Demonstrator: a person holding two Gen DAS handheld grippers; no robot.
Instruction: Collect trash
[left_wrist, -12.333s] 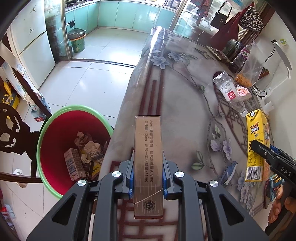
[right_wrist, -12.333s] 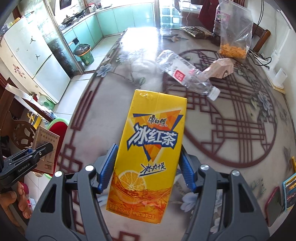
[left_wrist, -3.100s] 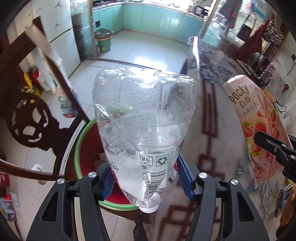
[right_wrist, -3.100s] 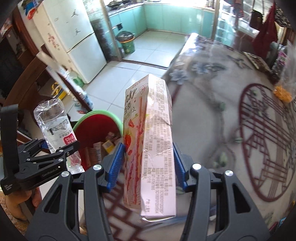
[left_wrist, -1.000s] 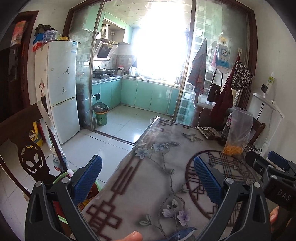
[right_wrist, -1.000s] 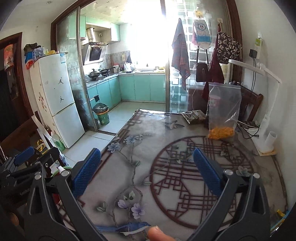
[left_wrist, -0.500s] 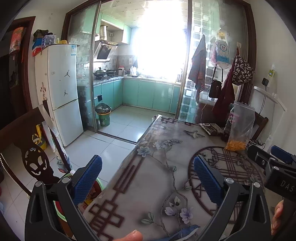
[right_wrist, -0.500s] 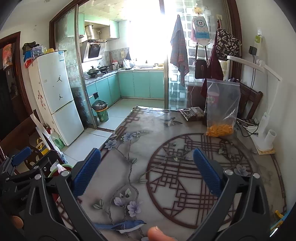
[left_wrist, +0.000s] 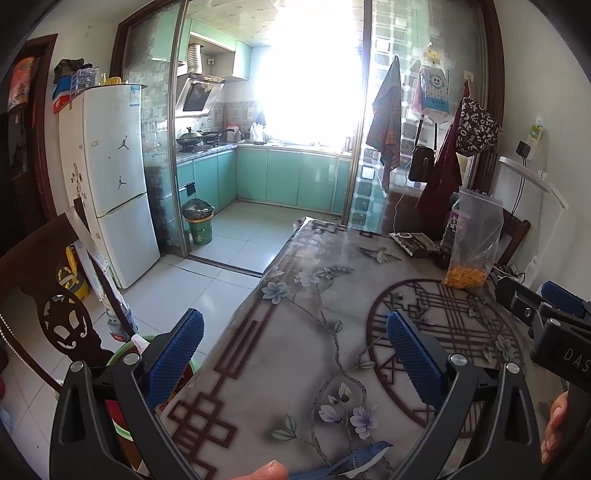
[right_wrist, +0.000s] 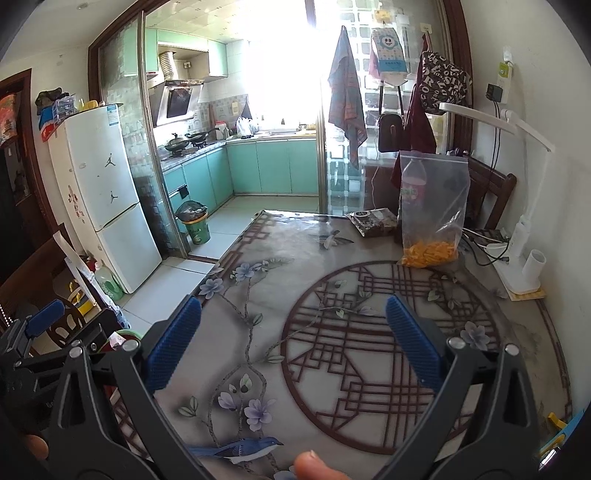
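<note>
Holding nothing at this moment: left claw (left_wrist: 293, 352) and right claw (right_wrist: 293, 338) both spread wide apart, blue ribbed pads bare, hovering over the near end of the floral glass-covered tabletop (left_wrist: 314, 332). No loose trash visible on the near or middle tabletop. Task's bin, a round red plastic bucket with a green rim (left_wrist: 127, 350), standing on the floor just left of the tabletop's near left corner, mostly hidden behind the left claw; contents not clear from here. Only a sliver of it (right_wrist: 127, 336) showing in the right wrist view.

Farther out, at the far right end: a clear zip bag with orange snacks (right_wrist: 432, 206), a dark flat packet (right_wrist: 375, 220) beside it, a bottle with a pink label (right_wrist: 413, 179) behind the bag. Beyond, a white desk lamp (right_wrist: 517, 229) and cables at the right edge.

Probably near the end of collecting. Risks from here: mistaking the zip bag or the bottle for rubbish and binning food; snagging the lamp cable when reaching far right; tipping the upright bag with an open claw.
</note>
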